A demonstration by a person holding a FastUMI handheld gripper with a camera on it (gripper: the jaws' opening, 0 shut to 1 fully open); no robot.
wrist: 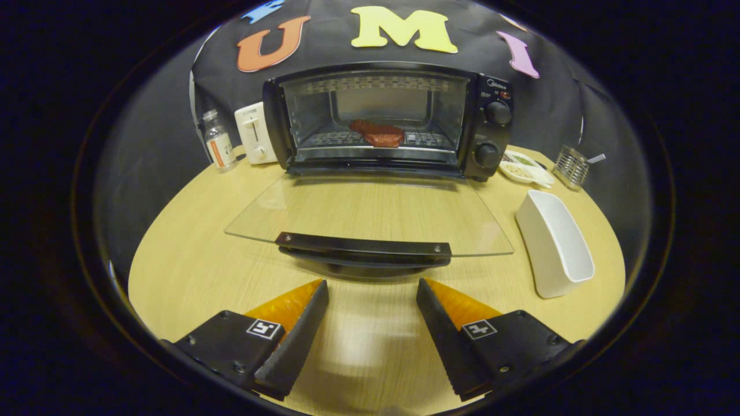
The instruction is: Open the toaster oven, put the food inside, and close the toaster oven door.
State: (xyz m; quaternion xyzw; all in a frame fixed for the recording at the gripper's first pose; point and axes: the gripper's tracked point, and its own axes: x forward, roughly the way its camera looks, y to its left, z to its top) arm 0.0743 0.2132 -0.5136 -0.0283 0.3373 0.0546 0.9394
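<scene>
My tool is wide open and empty, red food slab already on the rack of the black toaster oven at 12 o'clock, so my risk is lifting the glass door's black handle off-centre and letting it slip.

toaster oven: black, sitting at the table's far side | glass door: lying fully open, flat, handle toward the fingers | food: reddish piece resting on the inner rack
</scene>
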